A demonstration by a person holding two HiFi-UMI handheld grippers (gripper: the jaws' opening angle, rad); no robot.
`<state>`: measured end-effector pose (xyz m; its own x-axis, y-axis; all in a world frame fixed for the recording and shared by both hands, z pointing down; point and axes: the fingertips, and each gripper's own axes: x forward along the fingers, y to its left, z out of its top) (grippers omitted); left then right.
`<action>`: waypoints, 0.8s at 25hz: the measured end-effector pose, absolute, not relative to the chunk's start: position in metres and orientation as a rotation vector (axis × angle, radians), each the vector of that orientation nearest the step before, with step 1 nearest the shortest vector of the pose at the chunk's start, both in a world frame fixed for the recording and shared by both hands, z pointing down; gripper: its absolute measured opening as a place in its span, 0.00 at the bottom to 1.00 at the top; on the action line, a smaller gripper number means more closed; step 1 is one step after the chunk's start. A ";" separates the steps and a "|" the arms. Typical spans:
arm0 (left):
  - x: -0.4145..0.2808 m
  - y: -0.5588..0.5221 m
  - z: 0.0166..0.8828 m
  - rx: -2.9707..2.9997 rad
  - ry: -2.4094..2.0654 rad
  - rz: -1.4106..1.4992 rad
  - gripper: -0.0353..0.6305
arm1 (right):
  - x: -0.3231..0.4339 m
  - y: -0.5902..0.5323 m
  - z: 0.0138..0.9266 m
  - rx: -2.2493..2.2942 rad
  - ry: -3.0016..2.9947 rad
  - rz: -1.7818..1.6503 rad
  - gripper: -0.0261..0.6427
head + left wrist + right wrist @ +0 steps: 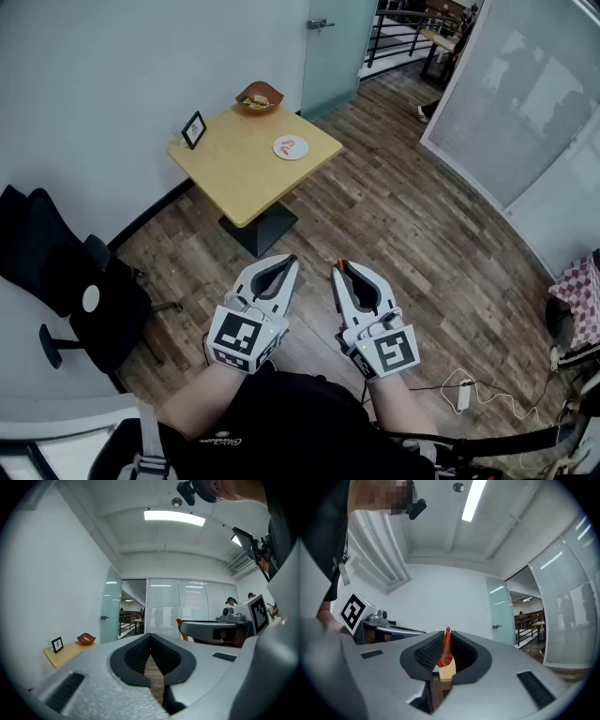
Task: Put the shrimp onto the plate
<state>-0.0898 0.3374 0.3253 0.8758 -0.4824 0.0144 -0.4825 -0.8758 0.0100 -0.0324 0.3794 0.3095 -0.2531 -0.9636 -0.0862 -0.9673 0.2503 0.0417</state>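
Observation:
Far ahead in the head view stands a light wooden table [246, 169] with a small white plate [291, 147] on it; a red shrimp [294, 144] lies on that plate. Both grippers are held low over the wooden floor, well short of the table. My right gripper [339, 269] [446, 637] is shut on another shrimp [446, 654], whose orange-red tail [339, 263] pokes out at the jaw tips. My left gripper [289, 260] [150, 639] is shut with nothing in it.
On the table also sit an orange bowl [260, 97] [86, 639] of food and a small black photo frame [194, 129] [57, 644]. A black office chair [66, 272] stands at the left wall. A white power strip [462, 394] and cables lie on the floor at right.

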 end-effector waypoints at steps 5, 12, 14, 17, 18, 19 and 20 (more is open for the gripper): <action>-0.088 0.331 0.328 3.022 -0.780 0.020 0.06 | -0.031 0.373 0.313 -1.897 2.458 0.119 0.11; -0.091 0.321 0.335 3.005 -0.780 0.023 0.06 | -0.033 0.363 0.317 -1.880 2.443 0.062 0.11; -0.095 0.316 0.337 2.998 -0.779 0.021 0.06 | -0.035 0.358 0.317 -1.871 2.432 0.051 0.11; -0.105 0.305 0.341 2.989 -0.773 0.019 0.06 | -0.045 0.347 0.319 -1.874 2.426 0.054 0.11; -0.109 0.301 0.342 2.987 -0.774 0.019 0.06 | -0.049 0.343 0.320 -1.876 2.429 0.052 0.11; -0.113 0.298 0.344 2.985 -0.775 0.019 0.06 | -0.053 0.340 0.320 -1.879 2.433 0.053 0.11; -0.116 0.295 0.345 2.985 -0.772 0.017 0.06 | -0.057 0.338 0.320 -1.885 2.435 0.057 0.11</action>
